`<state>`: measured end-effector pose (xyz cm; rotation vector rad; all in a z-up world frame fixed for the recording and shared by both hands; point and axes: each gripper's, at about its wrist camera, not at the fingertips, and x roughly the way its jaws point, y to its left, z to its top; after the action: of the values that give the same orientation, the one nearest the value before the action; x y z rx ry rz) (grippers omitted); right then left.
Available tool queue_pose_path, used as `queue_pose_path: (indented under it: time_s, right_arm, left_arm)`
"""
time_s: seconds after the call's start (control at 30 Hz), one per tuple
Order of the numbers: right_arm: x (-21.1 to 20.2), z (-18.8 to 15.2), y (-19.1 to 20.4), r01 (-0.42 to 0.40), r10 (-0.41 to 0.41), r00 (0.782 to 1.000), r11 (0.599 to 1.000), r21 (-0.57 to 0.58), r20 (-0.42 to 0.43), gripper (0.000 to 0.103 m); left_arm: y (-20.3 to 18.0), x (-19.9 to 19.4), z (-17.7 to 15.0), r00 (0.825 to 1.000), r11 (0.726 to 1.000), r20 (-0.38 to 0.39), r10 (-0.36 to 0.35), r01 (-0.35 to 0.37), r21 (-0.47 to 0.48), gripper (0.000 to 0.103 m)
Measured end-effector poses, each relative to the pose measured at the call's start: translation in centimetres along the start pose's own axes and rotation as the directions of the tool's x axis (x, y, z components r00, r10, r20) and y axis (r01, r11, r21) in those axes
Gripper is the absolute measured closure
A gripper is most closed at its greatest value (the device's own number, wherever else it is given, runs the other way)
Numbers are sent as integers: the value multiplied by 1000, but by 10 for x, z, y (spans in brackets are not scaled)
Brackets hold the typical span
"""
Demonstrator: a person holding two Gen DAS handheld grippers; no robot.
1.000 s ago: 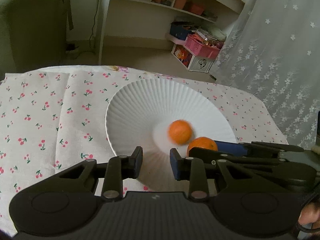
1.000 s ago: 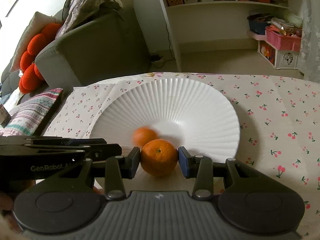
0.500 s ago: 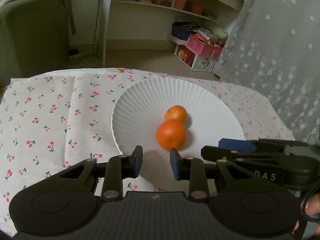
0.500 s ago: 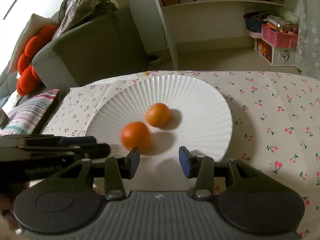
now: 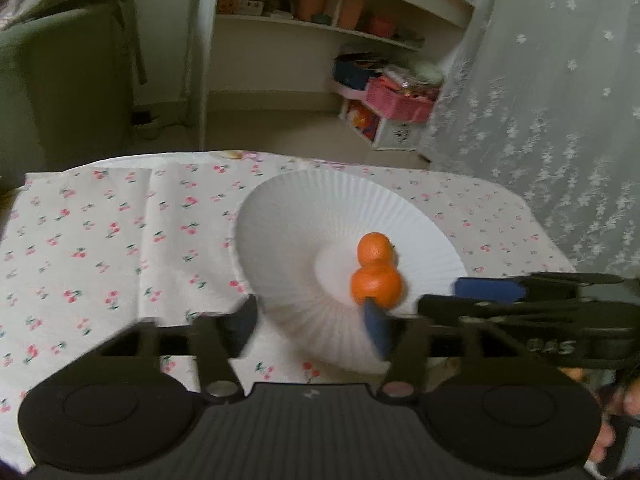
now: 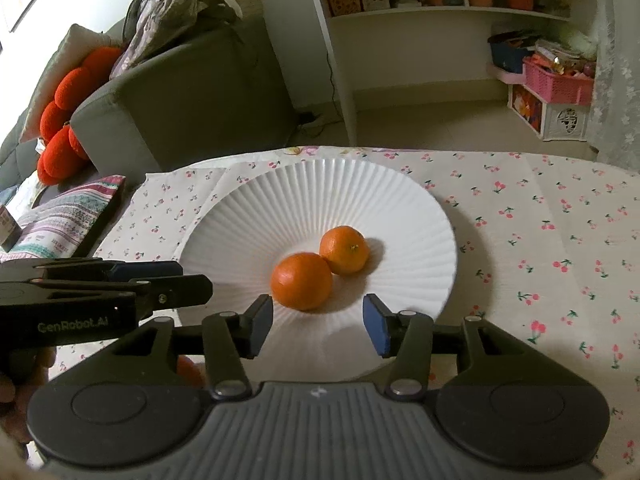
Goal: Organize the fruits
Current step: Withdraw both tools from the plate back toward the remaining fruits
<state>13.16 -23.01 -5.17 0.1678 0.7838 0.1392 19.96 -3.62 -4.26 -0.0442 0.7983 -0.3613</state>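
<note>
At the far left of the right wrist view, the left gripper point(image 6: 192, 280) reaches in from the side with its fingers pressed near one another and nothing between them; white lettering on its body reads "GenRobot.AI". It hangs just beside the rim of the white fluted plate point(image 6: 280, 192), probably parked there out of the way. The plate sits on the table point(image 6: 540, 200), which is covered by a cherry-print cloth, and its dished middle explains why the fruit settles there: the nearer orange point(image 6: 302, 286) and the farther orange point(image 6: 345, 249) lie touching each other in the hollow. Below them the right gripper point(image 6: 318, 326) hangs spread wide and empty, its blue pads to either side of the nearer orange but apart from it, so the fruit looks already let go. A sliver of orange shows below the left finger, too hidden to identify. In the left wrist view the right gripper's side carries partly legible lettering, perhaps "DAS".
</note>
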Motion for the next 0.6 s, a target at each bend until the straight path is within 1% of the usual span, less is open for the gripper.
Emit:
queue_pose_path:
  time_s: [0.03, 0.07, 0.1, 0.2, 0.23, 0.3, 0.33, 0.37, 0.43, 0.47, 0.5, 0.57, 0.6]
  right_arm:
    - [-4, 0, 1, -3, 3, 1000, 1000, 3, -2, 55]
    - [-8, 1, 2, -7, 7, 1000, 1000, 3, -5, 50]
    - [-13, 1, 5, -1, 1, 1000, 1000, -1, -6, 49]
    - [-27, 1, 13, 9, -9, 1000, 1000, -8, -9, 47]
    - [-32, 2, 16, 8, -8, 1000, 1000, -5, -7, 44]
    - [-42, 3, 22, 8, -8, 1000, 1000, -2, -10, 33]
    - [-45, 3, 26, 5, -6, 1000, 1000, -5, -17, 21]
    - [-49, 3, 31, 8, -8, 1000, 1000, -12, -21, 16]
    - [-58, 2, 41, 20, -21, 999, 999, -29, -28, 13]
    - [-61, 2, 46, 23, -24, 999, 999, -34, -30, 9]
    - [-65, 1, 51, 27, -28, 999, 999, -35, -30, 7]
    - [-72, -1, 58, 30, -31, 999, 999, -25, -28, 0]
    - [-75, -3, 61, 31, -31, 999, 999, -20, -31, 0]
  left_arm:
    - [1, -1, -1, 1000, 1000, 1, 2, -2, -2, 49]
    - [2, -3, -2, 1000, 1000, -1, -5, 5, -4, 49]
    - [3, -6, -2, 1000, 1000, -2, -7, 7, -9, 49]
    - [7, -14, -1, 1000, 1000, -1, -2, 2, -29, 49]
    - [9, -19, 0, 1000, 999, 0, -2, 2, -42, 49]
    - [12, -29, -1, 1000, 998, 4, -4, 5, -64, 49]
    - [13, -37, -2, 1000, 998, 6, -4, 4, -70, 49]
    - [12, -42, -2, 1000, 998, 3, 3, -3, -67, 49]
    - [8, -55, -4, 1000, 999, 2, 31, -31, -34, 49]
    - [5, -62, -6, 999, 999, 5, 45, -45, -11, 48]
    - [2, -69, -7, 998, 998, 8, 57, -58, 10, 42]
    - [1, -81, -9, 997, 997, 22, 75, -76, 33, 36]
    - [1, -86, -10, 996, 996, 28, 80, -81, 38, 36]
